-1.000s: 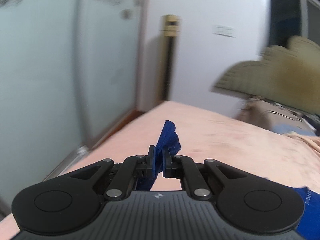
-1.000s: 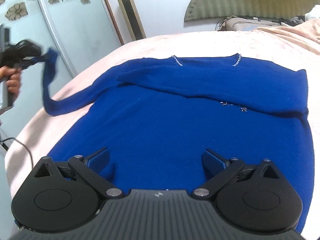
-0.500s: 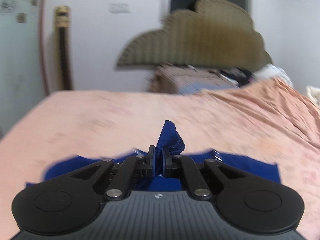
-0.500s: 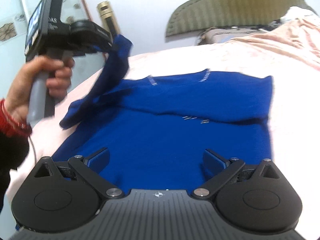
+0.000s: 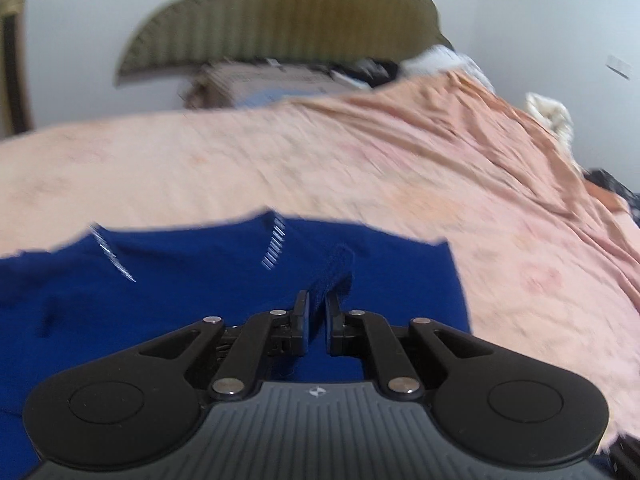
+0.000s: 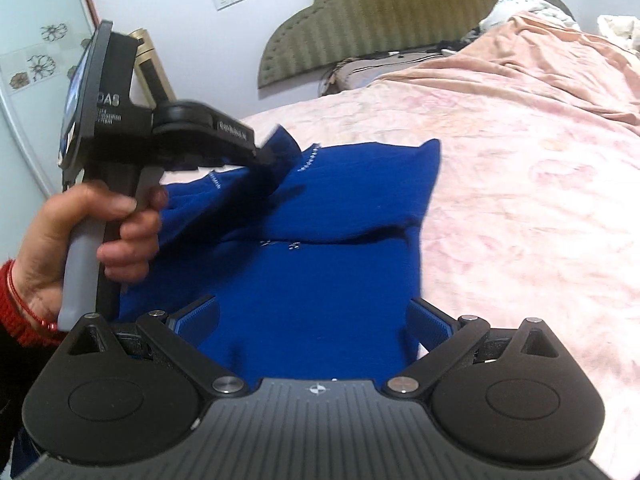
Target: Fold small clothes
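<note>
A blue sweater [image 6: 340,208] lies flat on the pink bed sheet [image 6: 520,200], its top part folded down with small shiny trims at the neck. My left gripper [image 5: 317,300] has the cuff of the blue sleeve [image 5: 334,268] between its pads, and its jaws are opening. In the right wrist view a hand [image 6: 80,232] holds that left gripper [image 6: 268,156] over the sweater's upper left, the sleeve [image 6: 284,148] hanging from its tips. My right gripper [image 6: 312,312] stands open above the sweater's near part, with nothing between its fingers.
A padded olive headboard [image 6: 400,12] stands at the far end of the bed, with a box and bundled bedding in front of it. A rumpled peach blanket [image 5: 500,140] covers the right side. A tall gold floor unit [image 6: 154,68] stands by the left wall.
The left gripper has swung right and down from beside the bed, carrying the sleeve over the sweater's body. The right gripper shifted a little and stays open.
</note>
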Demonstrator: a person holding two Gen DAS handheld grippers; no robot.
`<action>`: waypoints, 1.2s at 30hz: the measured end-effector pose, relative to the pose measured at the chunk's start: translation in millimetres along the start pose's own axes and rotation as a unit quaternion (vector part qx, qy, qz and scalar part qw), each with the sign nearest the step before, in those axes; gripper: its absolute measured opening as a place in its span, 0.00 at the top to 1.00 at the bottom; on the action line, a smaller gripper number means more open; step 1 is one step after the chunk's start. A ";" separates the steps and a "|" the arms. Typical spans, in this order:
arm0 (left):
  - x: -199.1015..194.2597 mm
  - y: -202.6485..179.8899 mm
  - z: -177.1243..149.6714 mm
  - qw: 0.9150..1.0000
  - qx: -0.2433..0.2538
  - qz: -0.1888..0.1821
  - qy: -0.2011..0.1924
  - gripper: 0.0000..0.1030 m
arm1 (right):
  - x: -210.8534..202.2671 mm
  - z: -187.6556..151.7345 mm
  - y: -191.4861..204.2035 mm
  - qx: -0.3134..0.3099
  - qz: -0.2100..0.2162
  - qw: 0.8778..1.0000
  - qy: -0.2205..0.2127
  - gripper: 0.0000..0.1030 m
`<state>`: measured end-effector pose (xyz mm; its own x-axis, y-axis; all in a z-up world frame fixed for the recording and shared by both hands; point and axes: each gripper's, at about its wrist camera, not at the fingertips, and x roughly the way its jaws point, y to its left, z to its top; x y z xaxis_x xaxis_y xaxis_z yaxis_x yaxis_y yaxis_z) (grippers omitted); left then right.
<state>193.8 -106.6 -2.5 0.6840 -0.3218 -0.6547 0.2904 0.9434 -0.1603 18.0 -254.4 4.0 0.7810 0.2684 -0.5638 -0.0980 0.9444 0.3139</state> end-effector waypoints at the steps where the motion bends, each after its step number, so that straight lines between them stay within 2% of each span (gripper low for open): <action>1: 2.1 1.5 -1.7 1.000 -0.002 -0.012 0.009 0.86 | 0.1 1.7 -1.2 0.000 -0.001 1.000 -0.002 0.03; 2: 3.5 4.4 -3.5 1.000 -0.008 -0.024 0.017 0.75 | -0.3 3.2 -2.6 -0.001 -0.003 1.000 -0.004 0.03; 3: 4.9 6.9 -4.9 0.999 -0.015 -0.030 0.022 0.52 | -1.6 4.4 -3.5 -0.003 -0.005 1.000 -0.008 0.03; 4: 2.8 10.8 -5.4 0.999 -0.024 -0.034 0.024 0.36 | -0.9 6.5 -4.3 -0.005 -0.006 1.000 -0.010 0.03; 5: -1.8 14.1 -6.1 0.999 -0.030 -0.036 0.020 0.14 | 1.2 9.6 -5.5 -0.006 -0.008 1.000 -0.011 0.03; 6: -10.0 18.0 -6.4 0.999 -0.035 -0.038 0.005 0.11 | 3.5 12.7 -6.2 -0.007 -0.008 1.000 -0.012 0.03; 10: -43.8 31.0 -1.4 0.999 -0.012 -0.039 -0.035 0.11 | 20.5 31.1 -9.6 -0.010 0.003 1.000 -0.018 0.03; 11: -53.1 35.0 -0.8 0.999 -0.002 -0.020 -0.049 0.11 | 25.7 36.6 -9.2 -0.012 0.008 1.000 -0.021 0.03; 13: -69.2 47.4 0.6 0.995 0.022 0.047 -0.080 0.11 | 37.2 47.7 -5.9 -0.021 0.025 0.999 -0.030 0.03; 15: -79.7 68.4 1.9 0.986 0.034 0.127 -0.103 0.11 | 53.0 59.6 -5.8 -0.023 0.046 0.998 -0.032 0.05; 17: -86.3 99.5 5.1 0.977 0.018 0.185 -0.106 0.11 | 72.7 72.8 -8.4 -0.010 0.060 0.998 -0.023 0.08; 20: -93.9 154.2 8.7 0.969 -0.044 0.223 -0.095 0.11 | 106.1 89.1 -16.5 0.021 0.080 0.997 0.006 0.14; 24: -94.5 215.6 7.2 0.965 -0.113 0.230 -0.060 0.11 | 145.5 93.8 -21.3 0.066 0.089 0.993 0.046 0.25; 28: -81.6 249.8 2.0 0.973 -0.141 0.180 -0.010 0.11 | 163.3 90.9 -16.6 0.085 0.108 0.989 0.063 0.35; 30: -69.1 257.4 0.0 0.976 -0.146 0.162 0.013 0.11 | 168.1 92.8 -9.2 0.072 0.100 0.990 0.062 0.47; 31: -61.6 259.8 -0.7 0.975 -0.147 0.165 0.021 0.11 | 170.2 94.0 -6.8 0.066 0.095 0.991 0.062 0.51; 32: -55.9 260.0 -3.7 0.974 -0.146 0.174 0.027 0.13 | 172.3 95.0 -4.1 0.059 0.089 0.992 0.063 0.62; 33: -51.4 259.8 -5.1 0.971 -0.145 0.187 0.030 0.35 | 173.9 96.9 -3.1 0.054 0.085 0.993 0.063 0.74; 34: -46.7 258.5 -5.1 0.970 -0.144 0.194 0.033 0.57 | 174.1 97.3 -2.7 0.050 0.077 0.994 0.062 0.81; 35: -40.0 258.3 -4.7 0.969 -0.145 0.195 0.047 0.95 | 174.5 97.3 -1.2 0.043 0.069 0.995 0.060 0.87; 36: -38.7 258.7 -5.7 0.968 -0.150 0.195 0.054 0.97 | 173.1 97.3 -1.3 0.037 0.066 0.995 0.057 0.89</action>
<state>238.6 150.4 -22.8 0.6239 0.0589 -0.7793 -0.1938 0.9777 -0.0813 213.3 -227.6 -19.6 0.6892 0.4132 -0.5952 -0.1459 0.8838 0.4446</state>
